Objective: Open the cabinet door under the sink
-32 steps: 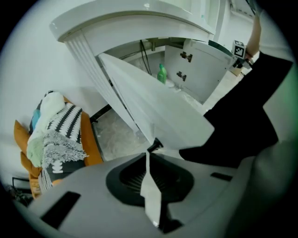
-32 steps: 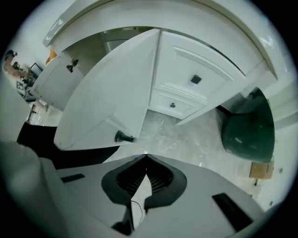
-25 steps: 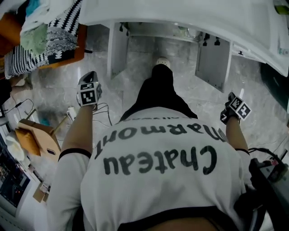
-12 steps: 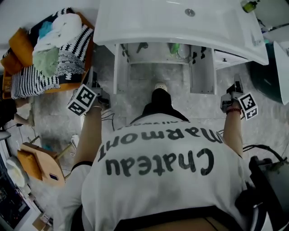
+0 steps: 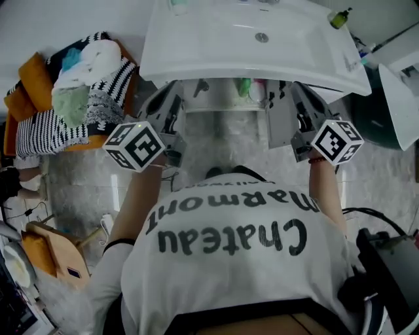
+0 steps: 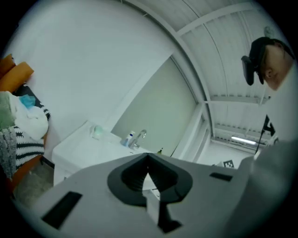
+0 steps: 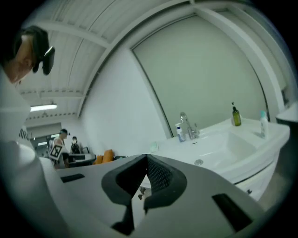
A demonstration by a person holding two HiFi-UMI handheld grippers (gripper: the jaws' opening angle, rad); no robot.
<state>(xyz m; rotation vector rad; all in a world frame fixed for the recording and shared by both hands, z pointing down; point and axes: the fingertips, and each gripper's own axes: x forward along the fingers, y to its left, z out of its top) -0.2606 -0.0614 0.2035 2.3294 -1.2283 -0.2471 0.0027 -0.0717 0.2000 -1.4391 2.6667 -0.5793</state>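
The cabinet (image 5: 222,101) beneath the sink (image 5: 216,49) is seen open, apparently both doors. Left gripper (image 6: 148,157) and right gripper (image 7: 146,159) are closed, nothing gripped.

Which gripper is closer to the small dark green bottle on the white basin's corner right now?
Right. The right gripper is in front of the white basin's right end, where the dark green bottle stands; the left gripper is across at the left end.
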